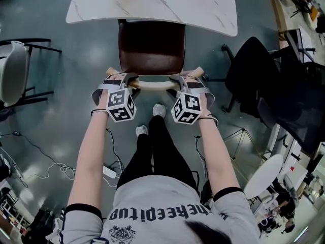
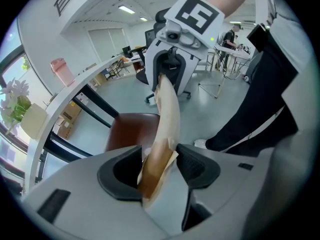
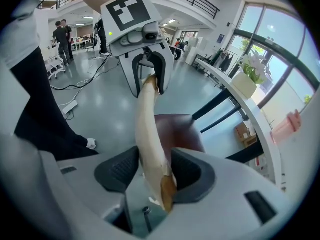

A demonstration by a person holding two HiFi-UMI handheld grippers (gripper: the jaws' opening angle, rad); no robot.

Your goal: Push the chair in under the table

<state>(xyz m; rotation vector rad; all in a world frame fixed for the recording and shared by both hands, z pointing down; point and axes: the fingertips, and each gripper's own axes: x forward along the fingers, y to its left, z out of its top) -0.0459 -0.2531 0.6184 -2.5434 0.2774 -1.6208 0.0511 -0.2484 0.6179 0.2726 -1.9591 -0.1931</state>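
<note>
The head view looks steeply down on the chair (image 1: 151, 47) and counter (image 1: 203, 9). Both gripper views sit close behind their fingers (image 2: 120, 176), facing each other along the shared backrest (image 2: 167, 109).

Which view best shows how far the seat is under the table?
Head view: it shows the seat from above, far edge just under the table. Both gripper views show mostly the backrest, only part of the seat.

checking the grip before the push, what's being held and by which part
The chair, by the pale top rail of its backrest: the left gripper is shut near the rail's left end, the right gripper near its right end.
</note>
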